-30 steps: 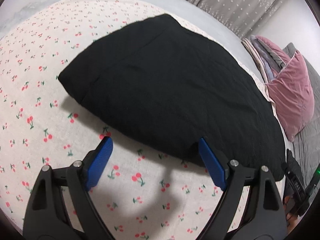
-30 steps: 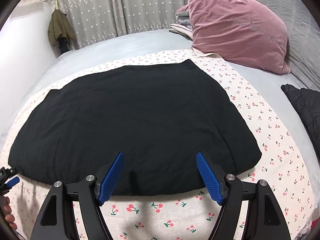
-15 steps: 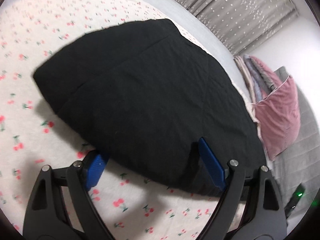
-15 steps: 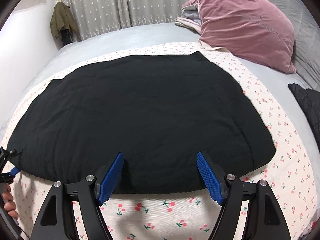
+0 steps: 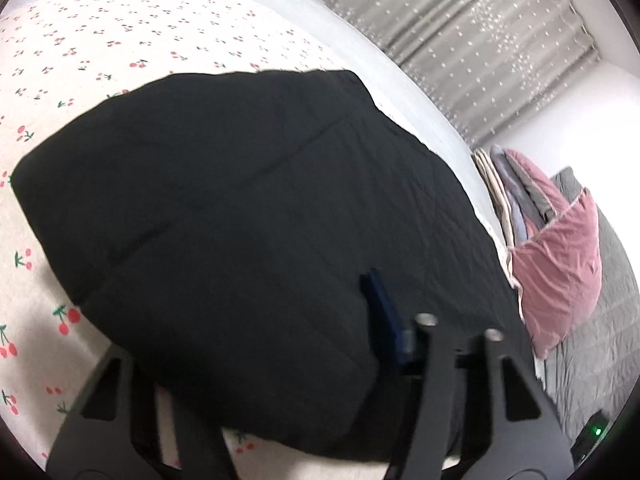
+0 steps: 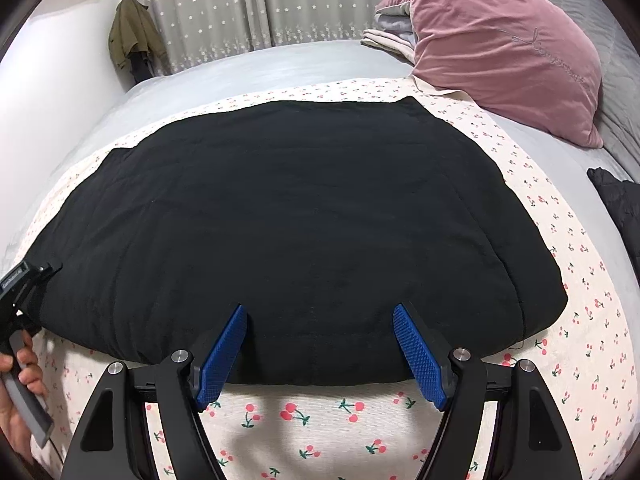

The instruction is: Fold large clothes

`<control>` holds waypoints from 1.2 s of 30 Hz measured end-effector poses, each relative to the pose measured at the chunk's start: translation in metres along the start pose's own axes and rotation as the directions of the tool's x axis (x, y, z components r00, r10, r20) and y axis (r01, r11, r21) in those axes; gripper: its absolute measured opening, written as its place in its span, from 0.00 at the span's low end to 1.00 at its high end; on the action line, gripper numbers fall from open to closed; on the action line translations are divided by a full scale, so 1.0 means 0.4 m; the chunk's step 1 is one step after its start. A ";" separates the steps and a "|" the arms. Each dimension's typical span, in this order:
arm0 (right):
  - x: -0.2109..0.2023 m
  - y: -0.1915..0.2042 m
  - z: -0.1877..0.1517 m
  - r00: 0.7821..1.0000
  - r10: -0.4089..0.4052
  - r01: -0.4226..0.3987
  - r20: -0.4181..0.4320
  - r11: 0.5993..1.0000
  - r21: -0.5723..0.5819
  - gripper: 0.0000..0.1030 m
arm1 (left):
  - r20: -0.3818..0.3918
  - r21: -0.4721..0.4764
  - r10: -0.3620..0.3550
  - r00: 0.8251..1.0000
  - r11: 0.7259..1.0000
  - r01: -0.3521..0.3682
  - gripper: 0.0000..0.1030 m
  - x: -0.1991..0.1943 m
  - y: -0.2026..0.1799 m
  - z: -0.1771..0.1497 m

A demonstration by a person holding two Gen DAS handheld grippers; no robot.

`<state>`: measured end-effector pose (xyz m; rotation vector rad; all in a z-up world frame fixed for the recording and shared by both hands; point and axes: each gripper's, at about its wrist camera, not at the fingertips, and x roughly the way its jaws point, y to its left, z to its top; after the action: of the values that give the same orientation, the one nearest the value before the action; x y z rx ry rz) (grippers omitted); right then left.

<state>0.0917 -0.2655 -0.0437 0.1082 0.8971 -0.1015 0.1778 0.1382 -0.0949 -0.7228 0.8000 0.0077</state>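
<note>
A large black padded garment (image 6: 304,216) lies folded flat on a cherry-print sheet (image 6: 320,432) on the bed. My right gripper (image 6: 320,354) is open, its blue pads (image 6: 222,356) at the garment's near edge, straddling it. In the left wrist view the garment (image 5: 240,216) fills the frame. My left gripper (image 5: 256,320) is pushed in at the garment's left corner: the right blue pad (image 5: 384,312) rests on top of the fabric and the left finger is hidden beneath it. The left gripper also shows in the right wrist view (image 6: 24,284).
A pink pillow (image 6: 504,48) and a stack of folded clothes (image 6: 388,36) lie at the bed's head. Another dark garment (image 6: 618,204) lies at the right. A green jacket (image 6: 132,32) hangs by the grey curtain (image 6: 256,4). A grey quilt (image 5: 600,352) lies beyond the pillow.
My left gripper has moved forward onto the garment's corner, so the fabric now covers its left finger. My right gripper has moved closer to the near edge and stayed open.
</note>
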 end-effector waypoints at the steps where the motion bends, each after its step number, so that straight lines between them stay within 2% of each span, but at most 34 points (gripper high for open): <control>1: 0.000 -0.002 -0.001 1.000 -0.001 0.001 0.000 1.000 0.001 0.75 | 0.006 -0.014 -0.003 1.000 1.000 0.003 0.43 -0.002 0.006 0.004; 3: -0.001 -0.004 -0.002 1.000 -0.001 0.001 0.000 1.000 0.003 0.75 | 0.028 -0.043 -0.013 1.000 0.999 0.014 0.29 -0.015 0.012 0.011; 6: -0.010 0.001 -0.002 1.000 0.000 0.000 0.010 1.000 0.002 0.75 | 0.077 -0.009 -0.016 0.997 1.000 0.016 0.23 -0.047 -0.019 0.018; 11: -0.040 0.034 0.005 0.998 0.039 -0.039 0.056 0.999 0.003 0.75 | 0.163 0.010 -0.064 0.985 0.998 0.063 0.20 -0.130 -0.050 0.038; 14: -0.063 0.072 0.009 0.993 0.074 -0.074 0.092 0.997 -0.011 0.75 | 0.237 0.019 -0.055 0.970 0.998 0.052 0.19 -0.203 -0.038 0.051; 19: -0.072 0.172 0.004 0.976 0.196 -0.190 0.097 0.980 -0.062 0.75 | 0.292 0.000 -0.022 0.956 1.000 0.023 0.19 -0.308 0.044 0.079; 23: -0.065 0.291 -0.015 0.936 0.349 -0.343 0.030 0.931 -0.124 0.73 | 0.306 0.036 0.014 0.952 0.999 -0.026 0.19 -0.364 0.088 0.090; 24: -0.062 0.334 -0.026 0.918 0.396 -0.391 0.002 0.907 -0.154 0.71 | 0.305 0.068 0.020 0.952 0.997 -0.042 0.19 -0.371 0.087 0.091; 26: -0.055 0.403 -0.049 0.887 0.459 -0.460 -0.057 0.863 -0.207 0.59 | 0.311 0.129 0.015 0.950 0.990 -0.058 0.19 -0.376 0.073 0.083; 27: -0.046 0.446 -0.066 0.867 0.489 -0.498 -0.099 0.834 -0.237 0.56 | 0.317 0.155 0.007 0.949 0.986 -0.059 0.19 -0.379 0.066 0.078; 28: -0.039 0.472 -0.079 0.860 0.497 -0.510 -0.121 0.820 -0.260 0.53 | 0.324 0.189 0.000 0.946 0.980 -0.065 0.19 -0.381 0.049 0.071; 30: -0.009 0.524 -0.107 0.888 0.438 -0.460 -0.142 0.826 -0.326 0.52 | 0.349 0.287 -0.020 0.937 0.954 -0.086 0.19 -0.383 -0.006 0.046; 31: 0.014 0.533 -0.113 0.894 0.419 -0.448 -0.159 0.832 -0.327 0.52 | 0.360 0.336 -0.038 0.932 0.937 -0.091 0.19 -0.386 -0.034 0.033; 32: 0.027 0.531 -0.113 0.890 0.422 -0.455 -0.170 0.835 -0.309 0.52 | 0.372 0.378 -0.056 0.926 0.921 -0.096 0.19 -0.397 -0.049 0.023; 33: 0.047 0.519 -0.107 0.878 0.441 -0.477 -0.185 0.838 -0.265 0.52 | 0.389 0.429 -0.084 0.917 0.898 -0.100 0.19 -0.406 -0.078 0.008; 36: 0.068 0.493 -0.090 0.845 0.490 -0.529 -0.213 0.823 -0.206 0.52 | 0.385 0.533 -0.180 0.905 0.844 -0.059 0.19 -0.418 -0.157 -0.029</control>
<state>0.1068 -0.0665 -0.0772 0.1121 0.9987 0.5358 0.0685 0.1264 0.0462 -0.1922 0.3253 -0.1122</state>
